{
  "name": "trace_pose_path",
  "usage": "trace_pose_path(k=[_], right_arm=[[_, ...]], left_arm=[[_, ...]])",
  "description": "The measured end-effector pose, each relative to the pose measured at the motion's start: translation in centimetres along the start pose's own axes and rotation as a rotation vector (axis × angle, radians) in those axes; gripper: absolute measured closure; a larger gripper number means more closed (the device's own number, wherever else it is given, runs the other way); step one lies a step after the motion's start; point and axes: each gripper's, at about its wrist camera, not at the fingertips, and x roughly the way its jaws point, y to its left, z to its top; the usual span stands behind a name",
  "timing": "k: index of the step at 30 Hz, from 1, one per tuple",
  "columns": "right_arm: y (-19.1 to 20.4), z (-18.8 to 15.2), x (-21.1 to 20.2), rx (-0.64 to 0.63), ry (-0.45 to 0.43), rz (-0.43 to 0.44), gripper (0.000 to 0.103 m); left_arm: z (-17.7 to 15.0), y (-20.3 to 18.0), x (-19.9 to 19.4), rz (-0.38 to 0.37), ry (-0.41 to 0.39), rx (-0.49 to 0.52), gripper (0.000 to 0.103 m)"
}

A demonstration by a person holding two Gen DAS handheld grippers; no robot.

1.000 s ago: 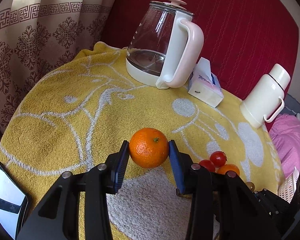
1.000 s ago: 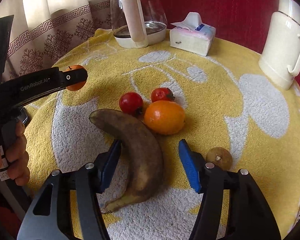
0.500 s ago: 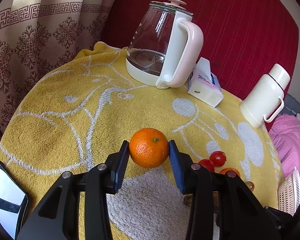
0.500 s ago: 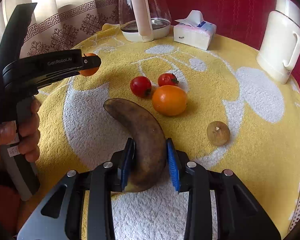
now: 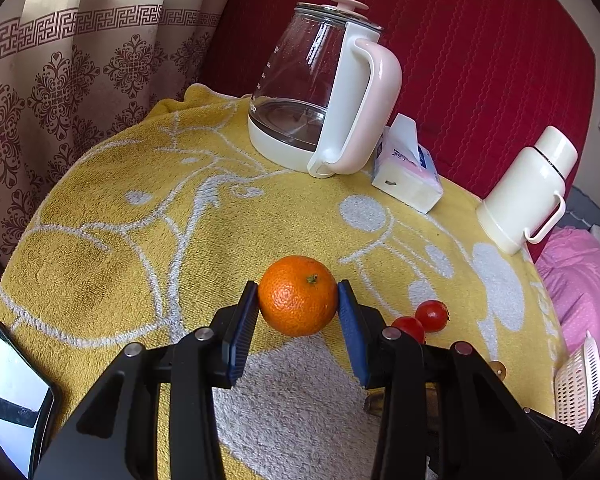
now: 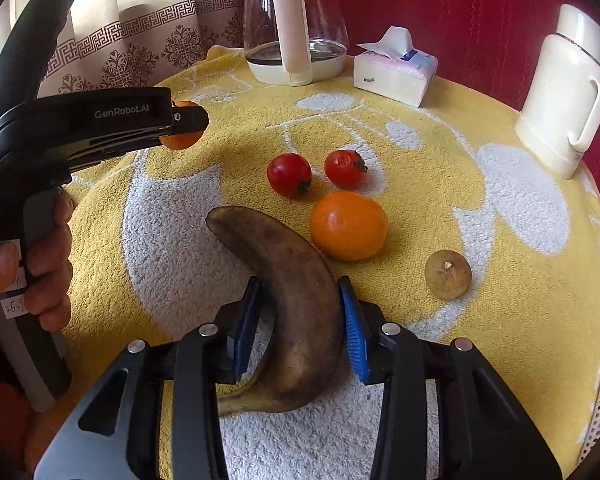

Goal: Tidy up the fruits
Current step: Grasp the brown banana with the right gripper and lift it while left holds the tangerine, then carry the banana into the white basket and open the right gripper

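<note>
The left gripper (image 5: pixel 298 312) is clamped on a round orange (image 5: pixel 298 295), both blue pads pressed to its sides, low in the middle of the left wrist view; its skin is bright, pitted and glossy, with a small green stem scar on top. The right gripper (image 6: pixel 302 322) grips a banana (image 6: pixel 288 300) at the lower middle of the right wrist view. Its jaws have just been closing and then eased out a little, and the pads touch the fruit on both sides. The banana is overripe, brown almost all over, curved, with a paler stem end at the bottom. Counted in the right wrist view: two cherry tomatoes (image 6: pixel 289 174) side by side at the centre, one smooth tangerine (image 6: pixel 348 225) just below them and beside the banana's tip, and one small brown round fruit (image 6: pixel 448 274) to the right. All lie on a yellow towel (image 6: pixel 480 340) with white figures. Along the top stand one glass kettle (image 6: pixel 294 20), one tissue pack (image 6: pixel 394 72) and one cream flask (image 6: pixel 564 88). A person's hand (image 6: pixel 40 264) holds the left gripper's handle at the left edge.
</note>
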Motion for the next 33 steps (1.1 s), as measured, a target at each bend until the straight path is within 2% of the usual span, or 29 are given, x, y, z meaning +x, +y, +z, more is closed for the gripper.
trace_pose_path(k=[2,16,25,33], right_arm=[[-0.1,-0.3,-0.5,0.004,-0.009,-0.006,0.069],[-3.2,-2.0,-7.3,0.111,-0.142,-0.087,0.069],[-7.0,-3.5,-11.4,0.223,-0.2,-0.153,0.069],[-11.5,-5.3,-15.0,0.331,-0.248,-0.249,0.069]], left_arm=[[0.0,0.0,0.0,0.0,-0.001,-0.001,0.063],[-0.2,-0.5,-0.1,-0.005,0.0,0.009,0.063],[-0.7,-1.8,-0.5,-0.035,-0.011,0.041,0.063],[-1.1,-2.8,-0.8,-0.058,-0.007,0.065,0.063]])
